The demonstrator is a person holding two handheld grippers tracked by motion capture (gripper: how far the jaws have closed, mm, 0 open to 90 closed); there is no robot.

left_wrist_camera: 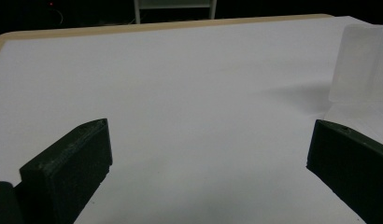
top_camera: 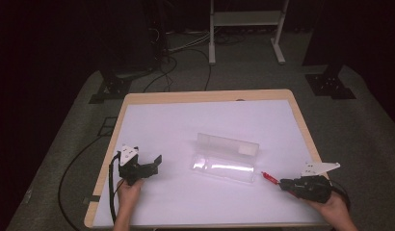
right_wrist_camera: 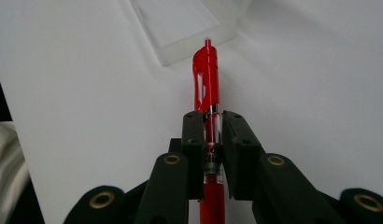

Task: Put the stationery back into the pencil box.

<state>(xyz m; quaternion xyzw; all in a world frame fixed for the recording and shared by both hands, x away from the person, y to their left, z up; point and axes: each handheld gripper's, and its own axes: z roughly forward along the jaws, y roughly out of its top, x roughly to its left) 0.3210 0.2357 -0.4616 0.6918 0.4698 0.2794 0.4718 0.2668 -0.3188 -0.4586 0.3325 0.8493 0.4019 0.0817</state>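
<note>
Protruding from right gripper (right_wrist_camera: 211,122): red pen (right_wrist_camera: 207,79)

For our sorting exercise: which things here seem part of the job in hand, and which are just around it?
Likely in the job:
red pen, clamped in the right gripper
clear plastic case, lid open, near the pen's tip
left gripper, open, holding nothing

Just around:
white-topped table
floor cables
white stand
</note>
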